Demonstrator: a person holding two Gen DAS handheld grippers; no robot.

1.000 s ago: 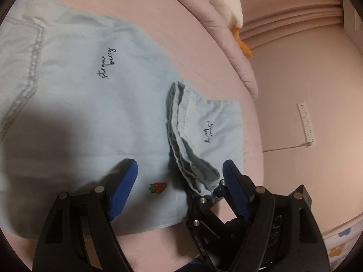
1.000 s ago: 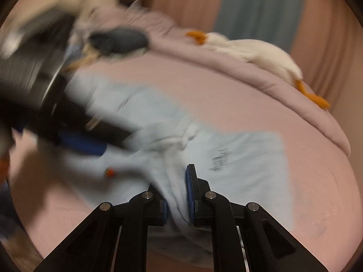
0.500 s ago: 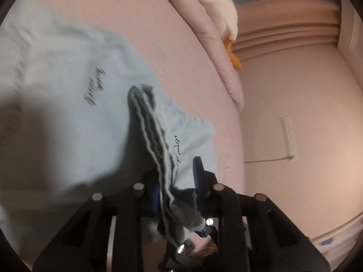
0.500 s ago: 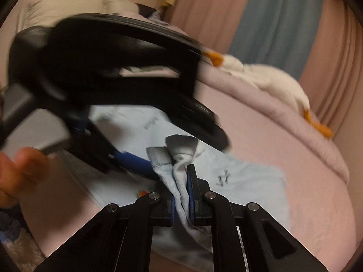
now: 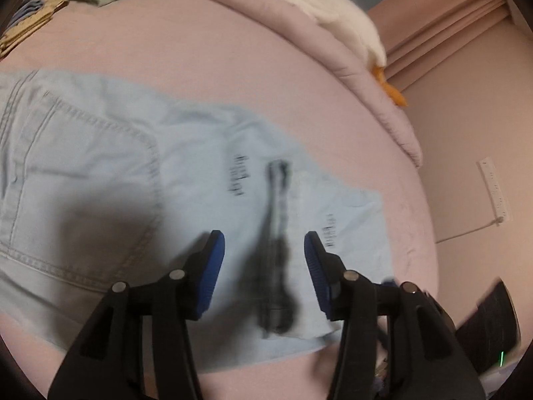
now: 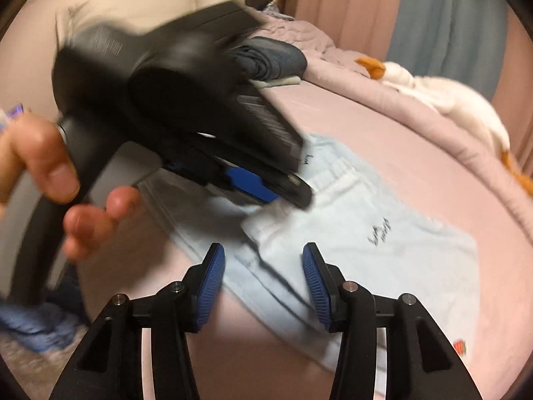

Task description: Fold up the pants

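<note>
Pants [image 5: 100, 180] – pale blue denim – lie flat on the pink bed [image 5: 233, 66], filling the left and centre of the left wrist view, a folded leg lying over the lower centre. Left gripper [image 5: 265, 263] hangs over that fold, its 2 blue pads wide apart, holding nothing. Right gripper [image 6: 263, 283] is equally agape and empty above the pants' near edge – a white plush goose [image 6: 459, 106] lies at the upper right.

Count: one pants [image 5: 100, 180], two grippers, left gripper [image 5: 265, 266], right gripper [image 6: 263, 283], one plush goose [image 5: 333, 10], one bed [image 5: 200, 50].
</note>
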